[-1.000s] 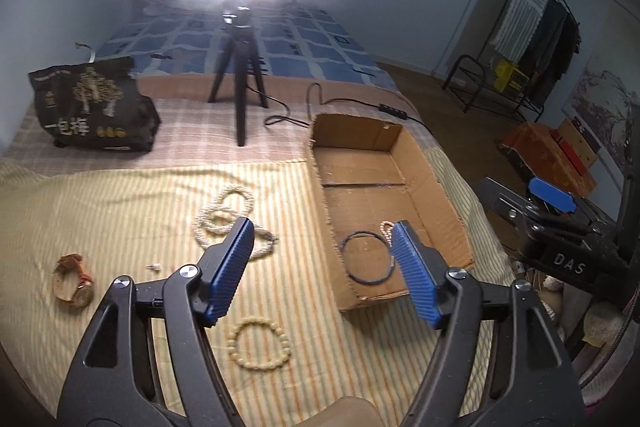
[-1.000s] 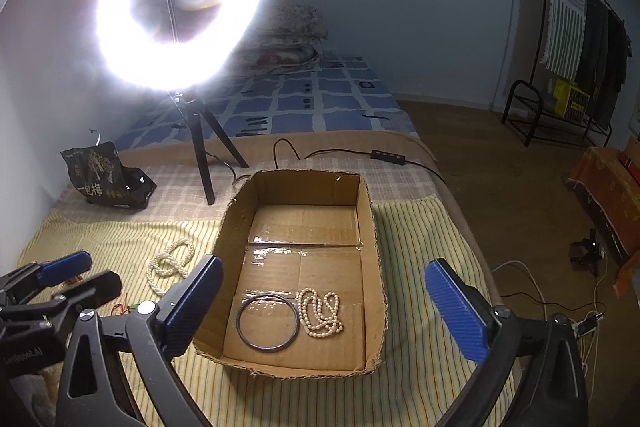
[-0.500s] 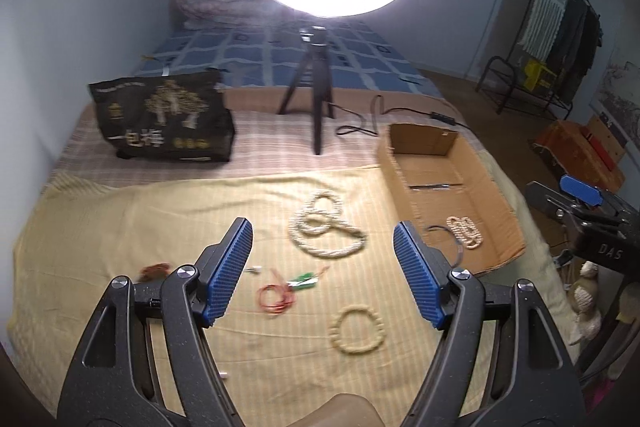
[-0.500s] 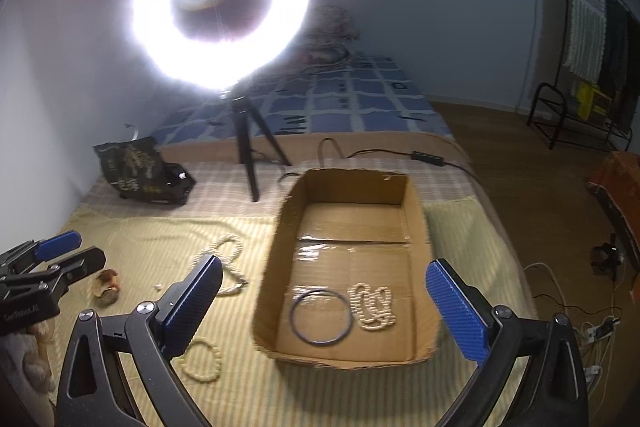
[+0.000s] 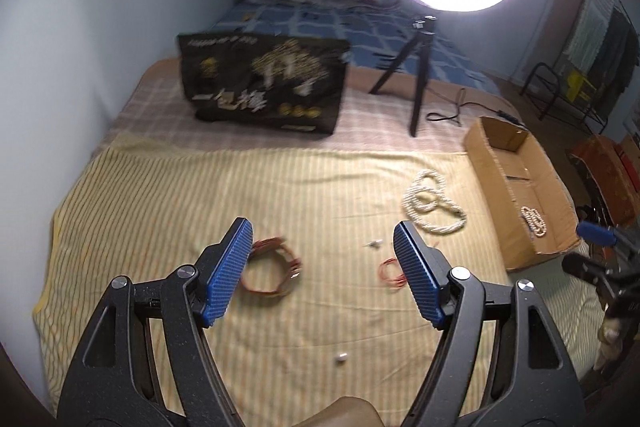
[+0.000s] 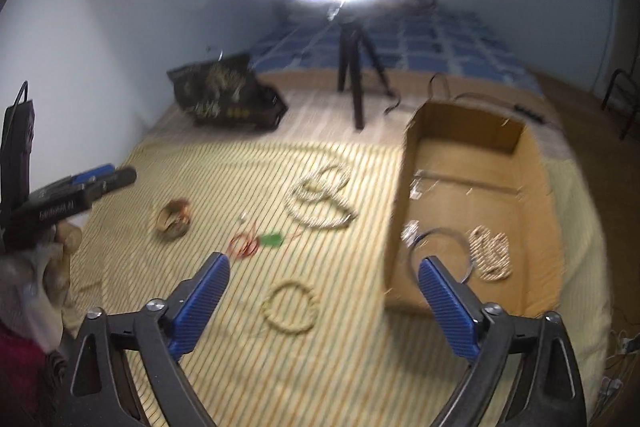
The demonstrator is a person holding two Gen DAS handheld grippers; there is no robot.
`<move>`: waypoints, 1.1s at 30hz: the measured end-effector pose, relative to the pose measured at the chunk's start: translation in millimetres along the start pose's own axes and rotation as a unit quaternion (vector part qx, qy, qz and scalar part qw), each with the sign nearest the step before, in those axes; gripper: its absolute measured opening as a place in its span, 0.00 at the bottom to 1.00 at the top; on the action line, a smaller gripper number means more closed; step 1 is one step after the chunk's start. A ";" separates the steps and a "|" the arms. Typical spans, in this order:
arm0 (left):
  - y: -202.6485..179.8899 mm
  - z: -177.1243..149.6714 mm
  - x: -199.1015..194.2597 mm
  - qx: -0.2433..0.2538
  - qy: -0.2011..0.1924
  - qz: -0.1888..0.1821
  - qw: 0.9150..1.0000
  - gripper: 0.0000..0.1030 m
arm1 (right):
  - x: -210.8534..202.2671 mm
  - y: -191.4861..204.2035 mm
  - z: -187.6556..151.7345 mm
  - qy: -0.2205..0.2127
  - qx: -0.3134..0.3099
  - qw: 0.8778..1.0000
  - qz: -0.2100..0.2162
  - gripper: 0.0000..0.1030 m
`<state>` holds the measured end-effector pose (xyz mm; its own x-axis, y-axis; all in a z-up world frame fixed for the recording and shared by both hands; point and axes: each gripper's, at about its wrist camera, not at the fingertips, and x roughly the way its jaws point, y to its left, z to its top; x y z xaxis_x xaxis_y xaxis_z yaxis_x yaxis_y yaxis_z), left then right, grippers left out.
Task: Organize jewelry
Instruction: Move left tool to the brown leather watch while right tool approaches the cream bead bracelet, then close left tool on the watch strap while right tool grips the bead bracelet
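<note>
Right wrist view only: dark ring (image 6: 440,251) inside cardboard box (image 6: 532,195).

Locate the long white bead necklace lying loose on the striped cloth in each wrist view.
Left wrist: white bead necklace, right of centre, left of the cardboard box.
Right wrist: same necklace, centre, left of the box.
Shared landmark: tripod behind it.

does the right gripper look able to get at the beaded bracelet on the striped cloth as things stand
Probably yes. The right gripper is open and empty, and the beaded bracelet lies flat on the striped cloth just beyond its fingertips, between them. Nothing covers it, and the cardboard box stands off to one side.
</note>
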<state>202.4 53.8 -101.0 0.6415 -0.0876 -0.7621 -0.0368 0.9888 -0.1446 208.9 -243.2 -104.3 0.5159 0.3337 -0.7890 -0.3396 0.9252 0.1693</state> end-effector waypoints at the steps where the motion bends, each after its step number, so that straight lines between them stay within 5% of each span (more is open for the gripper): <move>1: 9.6 -1.7 2.9 -0.010 0.007 0.000 1.000 0.73 | 4.2 1.1 -3.2 0.009 0.004 1.000 0.004 0.89; 5: 33.1 -9.0 10.7 -0.030 0.024 0.006 0.999 0.73 | 21.2 4.5 -15.8 0.048 0.020 0.998 0.020 0.69; 9: 47.3 -17.9 24.0 -0.036 0.046 0.011 0.998 0.73 | 34.1 8.1 -25.8 0.078 0.027 0.996 0.023 0.61; 17: 74.3 -30.9 57.7 -0.088 0.100 0.010 0.991 0.50 | 61.3 5.8 -37.6 0.122 0.051 0.991 0.022 0.44; 33: 88.4 -34.3 93.5 -0.118 0.130 0.005 0.984 0.39 | 98.9 -3.5 -41.9 0.157 0.076 0.985 0.003 0.31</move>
<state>232.9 128.8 -206.7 0.4238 -0.1367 -0.8954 -0.2391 0.9366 -0.2562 228.1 -221.0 -207.7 0.2385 0.2890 -0.9271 -0.2086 0.9477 0.2418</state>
